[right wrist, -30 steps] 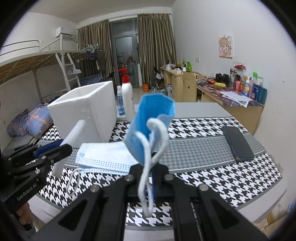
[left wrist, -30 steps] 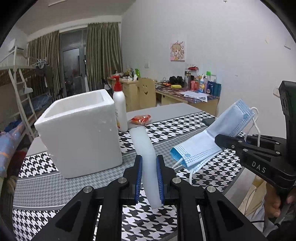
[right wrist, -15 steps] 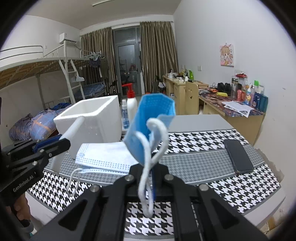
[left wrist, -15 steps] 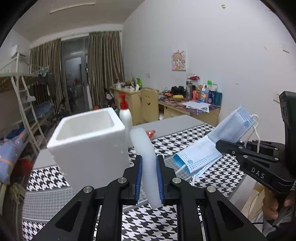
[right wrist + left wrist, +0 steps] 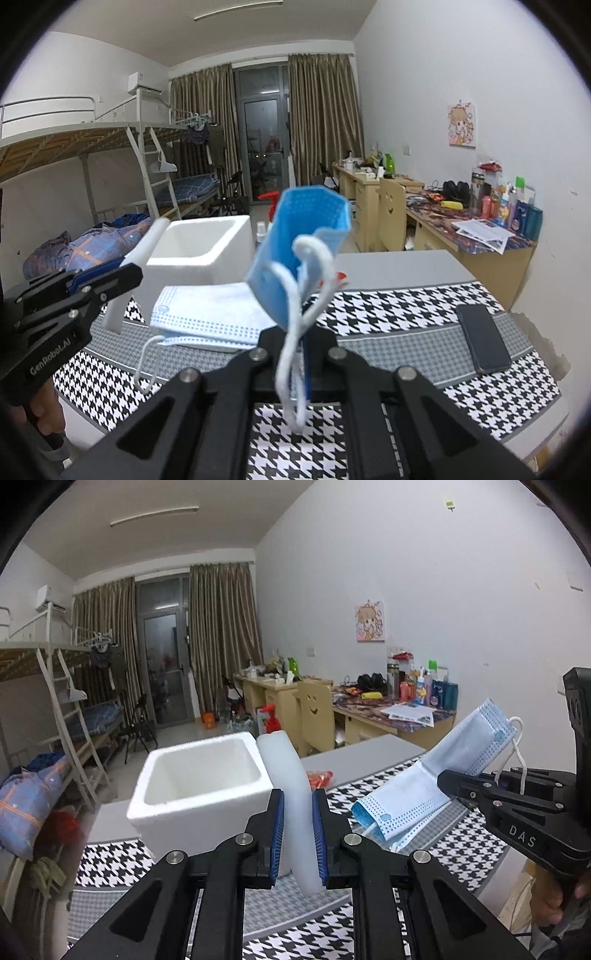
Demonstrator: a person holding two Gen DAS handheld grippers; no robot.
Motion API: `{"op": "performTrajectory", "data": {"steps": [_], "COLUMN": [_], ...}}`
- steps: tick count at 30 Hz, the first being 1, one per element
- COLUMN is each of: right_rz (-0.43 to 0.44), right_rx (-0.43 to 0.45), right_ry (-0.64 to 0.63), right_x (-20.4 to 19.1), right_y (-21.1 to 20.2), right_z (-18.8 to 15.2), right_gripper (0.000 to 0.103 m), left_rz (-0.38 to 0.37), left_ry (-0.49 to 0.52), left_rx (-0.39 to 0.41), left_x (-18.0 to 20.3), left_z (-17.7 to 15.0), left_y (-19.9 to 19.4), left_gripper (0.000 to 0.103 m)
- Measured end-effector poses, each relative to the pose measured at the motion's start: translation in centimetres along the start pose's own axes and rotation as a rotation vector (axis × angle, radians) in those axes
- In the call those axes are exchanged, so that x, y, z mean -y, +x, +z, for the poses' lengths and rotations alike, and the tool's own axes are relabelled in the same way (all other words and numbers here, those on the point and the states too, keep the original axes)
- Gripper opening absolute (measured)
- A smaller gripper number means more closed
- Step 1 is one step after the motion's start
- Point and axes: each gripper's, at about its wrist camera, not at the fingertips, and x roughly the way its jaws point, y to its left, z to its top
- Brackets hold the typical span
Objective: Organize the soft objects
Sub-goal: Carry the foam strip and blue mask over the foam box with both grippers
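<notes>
My left gripper (image 5: pixel 298 798) is shut on a white soft strip (image 5: pixel 283 764) that sticks up and curves between its blue pads. The right wrist view shows this gripper (image 5: pixel 127 274) at the left, with the strip (image 5: pixel 149 240) poking out above and below it. My right gripper (image 5: pixel 295 334) is shut on a bundle of blue face masks (image 5: pixel 297 251), one folded upright and another (image 5: pixel 210 314) hanging flat to the left with its ear loops dangling. The left wrist view shows the right gripper (image 5: pixel 445 780) at the right with the masks (image 5: pixel 424 794) held above the table. An open white foam box (image 5: pixel 173 818) stands just behind and left of both grippers.
A houndstooth cloth (image 5: pixel 388 306) covers the table. On it lie a black phone (image 5: pixel 484 343) at the right and a red packet (image 5: pixel 319 777) behind the strip. A red-topped pump bottle (image 5: pixel 271 722) stands behind the box. Desks, a chair and bunk beds are further off.
Both grippers have risen with the strip and the masks still held. The table and the box sit lower in both views, and the box's opening now shows from above.
</notes>
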Motion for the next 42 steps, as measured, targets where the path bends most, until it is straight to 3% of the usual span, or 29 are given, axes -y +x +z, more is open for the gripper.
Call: {"op": "performTrajectory", "data": {"steps": [21, 35, 42], "right_rz": [0.039, 0.044, 0.062], "right_rx": [0.072, 0.123, 0.099], "right_ry": [-0.054, -0.079, -0.081], "right_x": [-2.2, -3.4, -4.1], "right_y": [1.6, 3.5, 4.7], "right_z": [4.1, 6.1, 7.0], "right_gripper": [0.007, 0.007, 0.007], "left_rz": [0.078, 0.115, 0.124], "left_ry": [-0.044, -0.07, -0.083], "left_rx": [0.081, 0.071, 0.066], "left_x": [-3.7, -5.3, -6.3], "left_z": [2.3, 2.6, 3.3], "left_y": [0.3, 1.7, 2.5], "left_gripper": [0.016, 0.016, 0.016]}}
